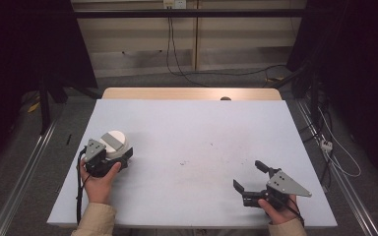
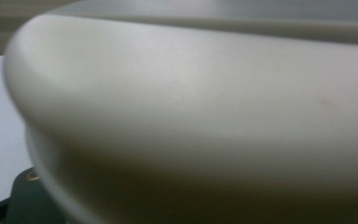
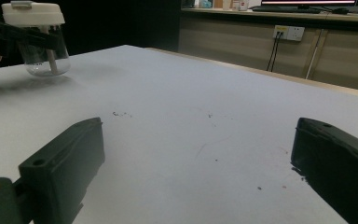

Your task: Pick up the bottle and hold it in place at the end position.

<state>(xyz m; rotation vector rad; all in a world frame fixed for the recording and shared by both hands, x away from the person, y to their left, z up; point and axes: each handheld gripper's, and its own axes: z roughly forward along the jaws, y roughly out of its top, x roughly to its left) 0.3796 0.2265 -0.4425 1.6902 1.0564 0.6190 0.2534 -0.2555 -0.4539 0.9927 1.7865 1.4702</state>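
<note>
A clear plastic cup (image 3: 42, 58) with a white lid (image 1: 114, 141) stands on the left side of the pale table (image 1: 197, 128), with a white straw-like stick inside it. My left gripper (image 1: 119, 156) is shut on the cup's clear body just under the lid; a hand holds the gripper from the near side. In the left gripper view the lid (image 2: 191, 107) looms blurred and very close. Near the table's front right, my right gripper (image 1: 246, 173) rests low with its jaws wide apart and bare tabletop between them (image 3: 196, 154).
A wooden strip (image 1: 192, 93) runs along the table's far edge with a small dark object (image 1: 225, 98) on it. Small dark specks (image 1: 184, 162) mark the table's middle. Metal rails flank the table, and cables lie on the floor (image 1: 334, 152) to the right.
</note>
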